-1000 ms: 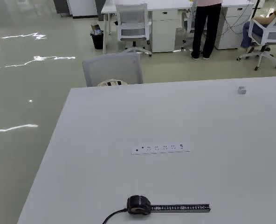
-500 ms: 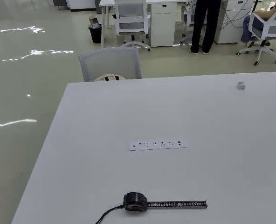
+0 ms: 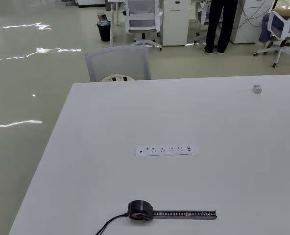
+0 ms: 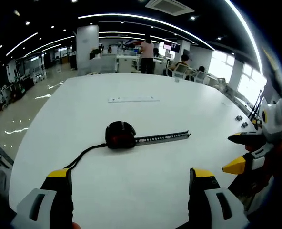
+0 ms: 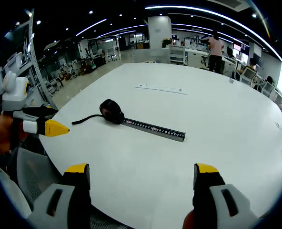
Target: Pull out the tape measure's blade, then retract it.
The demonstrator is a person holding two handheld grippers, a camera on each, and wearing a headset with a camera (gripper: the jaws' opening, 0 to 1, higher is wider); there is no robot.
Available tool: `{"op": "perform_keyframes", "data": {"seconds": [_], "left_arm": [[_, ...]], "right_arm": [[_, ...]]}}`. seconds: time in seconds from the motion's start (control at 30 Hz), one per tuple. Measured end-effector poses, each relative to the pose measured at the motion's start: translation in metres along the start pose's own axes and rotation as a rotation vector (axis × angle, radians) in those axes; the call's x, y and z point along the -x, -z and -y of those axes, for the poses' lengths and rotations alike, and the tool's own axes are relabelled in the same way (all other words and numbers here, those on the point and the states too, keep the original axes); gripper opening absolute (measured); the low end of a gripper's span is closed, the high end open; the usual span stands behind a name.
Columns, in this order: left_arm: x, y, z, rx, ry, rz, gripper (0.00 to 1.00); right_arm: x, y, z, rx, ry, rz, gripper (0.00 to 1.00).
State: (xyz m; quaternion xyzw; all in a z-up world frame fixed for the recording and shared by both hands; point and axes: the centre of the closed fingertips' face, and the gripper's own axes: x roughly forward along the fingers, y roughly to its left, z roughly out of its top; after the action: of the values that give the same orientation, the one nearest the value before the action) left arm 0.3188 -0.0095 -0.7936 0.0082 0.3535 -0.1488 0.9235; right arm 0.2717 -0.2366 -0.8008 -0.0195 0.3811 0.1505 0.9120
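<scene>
In the head view, the tape measure [image 3: 140,210] is seen lying near the front edge of the white table [image 3: 243,147], its blade [image 3: 184,214] drawn out flat to the right of the case and a dark strap [image 3: 110,224] trailing off to the left. A white power strip [image 3: 166,150] lies farther back, well apart from it. In the left gripper view, the left gripper [image 4: 130,174] is held above the near edge of the table with its jaws spread wide and nothing between them. The case lies ahead of it, untouched. The right gripper [image 4: 235,152] is seen at the right of that view, its jaws likewise parted and empty. In the right gripper view, the tape measure is seen ahead and to the left, with the blade stretched out toward the middle of the table. The pulling-out is judged done, at least in part, since the blade already lies extended. The retracting is judged still to be done, and the case must first be grasped, as it is touched by neither gripper.
</scene>
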Motion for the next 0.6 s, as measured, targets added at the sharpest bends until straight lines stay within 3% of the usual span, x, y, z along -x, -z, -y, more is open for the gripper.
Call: {"op": "perform_keyframes", "data": {"seconds": [0.37, 0.6], "left_arm": [[-0.010, 0.009, -0.004, 0.037, -0.045, -0.034, 0.98], [-0.022, 0.005, -0.008, 0.048, -0.070, -0.030, 0.95]], "right_arm": [[-0.017, 0.001, 0.009, 0.028, -0.026, -0.038, 0.91], [-0.029, 0.001, 0.018, 0.035, -0.035, -0.054, 0.90]]}}
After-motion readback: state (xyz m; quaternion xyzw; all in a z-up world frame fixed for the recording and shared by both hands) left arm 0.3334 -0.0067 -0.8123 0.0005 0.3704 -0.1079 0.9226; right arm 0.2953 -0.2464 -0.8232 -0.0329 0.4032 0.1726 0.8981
